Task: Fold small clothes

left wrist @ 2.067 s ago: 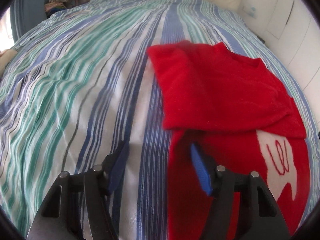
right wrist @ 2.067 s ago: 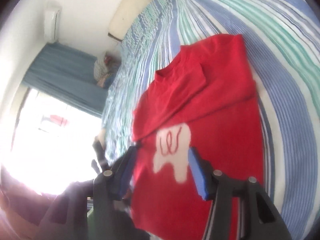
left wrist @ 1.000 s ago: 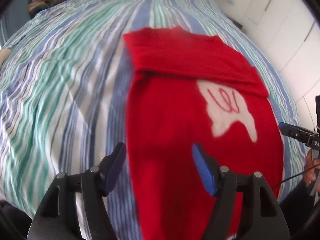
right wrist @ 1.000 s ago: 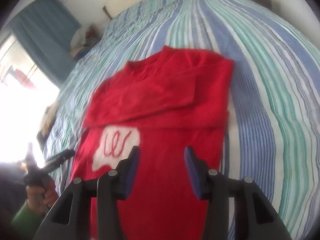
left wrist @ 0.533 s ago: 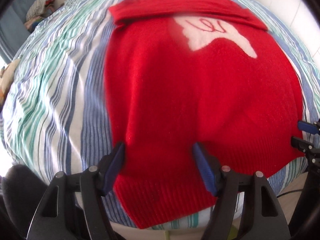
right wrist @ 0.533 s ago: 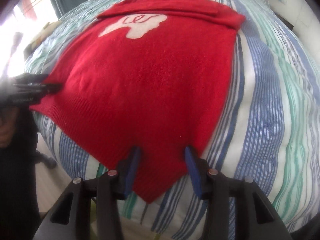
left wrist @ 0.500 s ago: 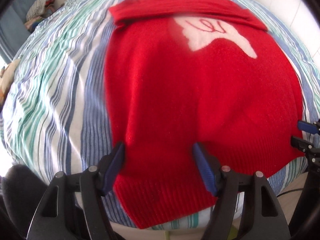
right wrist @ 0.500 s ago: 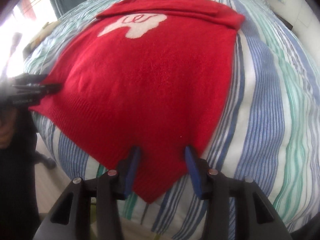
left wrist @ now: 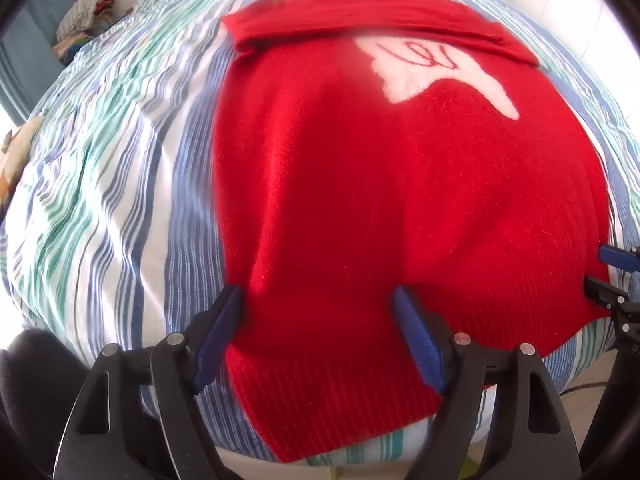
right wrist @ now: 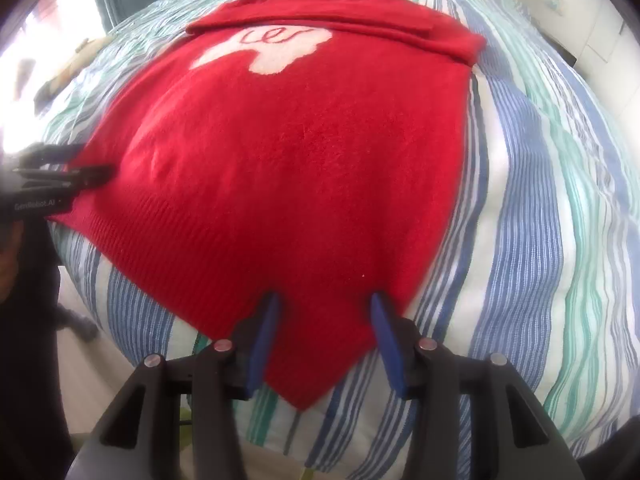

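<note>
Knitwear first: the red knitted sweater [left wrist: 400, 184] with a white patch on its chest lies flat on the bed's blue, green and white striped cover [left wrist: 100, 184], sleeves folded across the top. My left tongs [left wrist: 320, 332] are spread over its near left hem corner; my right tongs [right wrist: 324, 332] are spread over the near right corner.

Red knit sweater [left wrist: 400, 184] [right wrist: 304, 152] flat on striped bed, front up. White patch with red squiggle on chest. Sleeves folded across upper chest, forming band below neckline. Ribbed hem nearest, at bed's edge, corners spread wide.
</note>
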`<move>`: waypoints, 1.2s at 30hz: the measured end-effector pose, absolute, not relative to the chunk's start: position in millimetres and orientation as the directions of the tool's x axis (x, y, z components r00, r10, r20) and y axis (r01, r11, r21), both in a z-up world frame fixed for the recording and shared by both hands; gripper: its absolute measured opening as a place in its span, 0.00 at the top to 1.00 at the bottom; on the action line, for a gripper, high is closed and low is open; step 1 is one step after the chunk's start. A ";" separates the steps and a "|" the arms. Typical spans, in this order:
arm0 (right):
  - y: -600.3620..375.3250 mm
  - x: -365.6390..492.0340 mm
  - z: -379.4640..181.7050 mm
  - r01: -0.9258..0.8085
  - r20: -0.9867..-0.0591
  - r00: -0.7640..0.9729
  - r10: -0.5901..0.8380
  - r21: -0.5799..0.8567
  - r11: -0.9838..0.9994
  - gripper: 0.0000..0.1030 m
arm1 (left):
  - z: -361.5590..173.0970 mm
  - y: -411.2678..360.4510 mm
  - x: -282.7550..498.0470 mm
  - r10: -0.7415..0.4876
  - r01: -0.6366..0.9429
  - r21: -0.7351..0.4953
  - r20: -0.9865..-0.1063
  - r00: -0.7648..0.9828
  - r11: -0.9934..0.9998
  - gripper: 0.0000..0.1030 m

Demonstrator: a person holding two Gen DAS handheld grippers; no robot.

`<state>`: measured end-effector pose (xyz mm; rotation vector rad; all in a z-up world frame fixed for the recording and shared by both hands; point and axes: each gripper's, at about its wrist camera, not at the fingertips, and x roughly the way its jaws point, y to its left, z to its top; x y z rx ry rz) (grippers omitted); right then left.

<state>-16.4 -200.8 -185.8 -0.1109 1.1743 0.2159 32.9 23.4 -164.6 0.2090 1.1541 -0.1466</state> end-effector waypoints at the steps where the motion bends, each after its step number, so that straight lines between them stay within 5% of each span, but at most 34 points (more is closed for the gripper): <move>1: -200.7 -16.6 -186.2 -0.225 -0.923 0.368 0.111 0.028 0.974 0.54 | -164.9 23.8 32.9 -0.007 0.222 0.089 -0.917 0.399 0.971 0.22; 21: -202.9 -21.7 -179.5 -0.315 -0.958 0.270 0.099 0.010 0.949 0.54 | -131.5 59.3 25.9 -0.025 0.234 0.043 -0.960 0.280 0.971 0.22; 25: -240.3 -35.2 -154.7 -0.280 -0.973 0.193 0.128 0.070 0.957 0.54 | -114.8 113.2 30.2 -0.097 0.107 -0.071 -0.958 0.270 0.992 0.22; 29: -277.2 -30.4 -156.7 -0.093 -0.926 0.174 0.336 0.324 0.942 0.54 | -136.5 112.7 37.8 -0.155 0.095 -0.139 -0.970 0.187 0.986 0.25; 32: -277.0 -24.5 -181.2 -0.016 -0.884 0.155 0.441 0.444 0.896 0.54 | -148.1 91.1 33.5 -0.190 0.160 -0.167 -0.972 0.141 0.973 0.37; 34: -271.6 -24.3 -188.8 0.014 -0.842 0.174 0.510 0.520 0.854 0.54 | -153.5 85.0 33.0 -0.208 0.161 -0.188 -0.971 0.117 0.969 0.73; 36: -270.8 -22.6 -194.1 0.054 -0.802 0.210 0.559 0.581 0.812 0.62 | -157.6 84.1 33.8 -0.239 0.144 -0.226 -0.968 0.081 0.963 0.96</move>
